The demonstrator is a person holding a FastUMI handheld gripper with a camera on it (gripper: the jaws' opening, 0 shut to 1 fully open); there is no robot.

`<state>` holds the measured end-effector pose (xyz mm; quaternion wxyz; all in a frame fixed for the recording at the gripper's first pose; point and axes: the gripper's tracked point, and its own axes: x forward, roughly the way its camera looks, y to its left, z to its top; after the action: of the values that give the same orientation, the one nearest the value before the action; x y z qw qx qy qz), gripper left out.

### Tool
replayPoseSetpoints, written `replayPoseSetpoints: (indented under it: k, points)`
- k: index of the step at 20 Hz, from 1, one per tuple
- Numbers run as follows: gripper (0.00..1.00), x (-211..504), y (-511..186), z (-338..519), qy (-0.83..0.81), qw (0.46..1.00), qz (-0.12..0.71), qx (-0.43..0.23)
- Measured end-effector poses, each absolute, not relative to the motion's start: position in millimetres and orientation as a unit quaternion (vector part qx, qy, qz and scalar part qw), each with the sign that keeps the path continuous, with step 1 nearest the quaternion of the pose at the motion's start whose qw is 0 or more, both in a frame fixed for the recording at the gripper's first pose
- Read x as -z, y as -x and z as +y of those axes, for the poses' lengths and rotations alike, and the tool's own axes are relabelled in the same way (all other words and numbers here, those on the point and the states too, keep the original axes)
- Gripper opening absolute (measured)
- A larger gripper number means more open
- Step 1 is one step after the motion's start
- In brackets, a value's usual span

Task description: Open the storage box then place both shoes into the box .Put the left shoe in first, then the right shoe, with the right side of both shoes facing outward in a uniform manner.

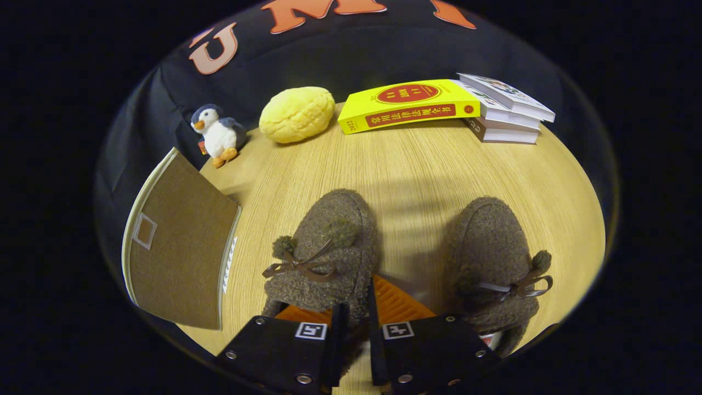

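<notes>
A brown fabric storage box with its flap lid shut sits on the pale wooden counter. Right of it, the fuzzy brown left shoe has its heel rim pinched between the nearly closed fingers. The matching right shoe stands beside them, apart.

Bright overhead light, sharp focus, soft shadows on the table, fisheye-bent edges.

Jaws pinch the left shoe rim beside the right shoe.
</notes>
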<state>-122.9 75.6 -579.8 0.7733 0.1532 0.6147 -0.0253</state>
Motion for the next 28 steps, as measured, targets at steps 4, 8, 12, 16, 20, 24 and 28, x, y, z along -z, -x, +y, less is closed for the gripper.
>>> replayPoseSetpoints:
  k: [4, 8, 12, 16, 20, 24, 28]
  points:
    - [0.04, 565, 118, 73, -0.162, 0.774, 0.610, 0.051]
    - [0.04, 526, 101, 93, -0.197, 0.779, 0.594, 0.044]
    - [0.04, 477, 74, 115, -0.196, 0.796, 0.572, 0.030]
    - [0.04, 427, 51, 149, -0.196, 0.809, 0.554, 0.013]
    - [0.04, 381, 27, 192, -0.183, 0.820, 0.543, -0.013]
    - [0.04, 367, 12, 243, -0.173, 0.820, 0.545, -0.037]
    - [0.04, 378, 5, 295, -0.174, 0.807, 0.563, -0.044]
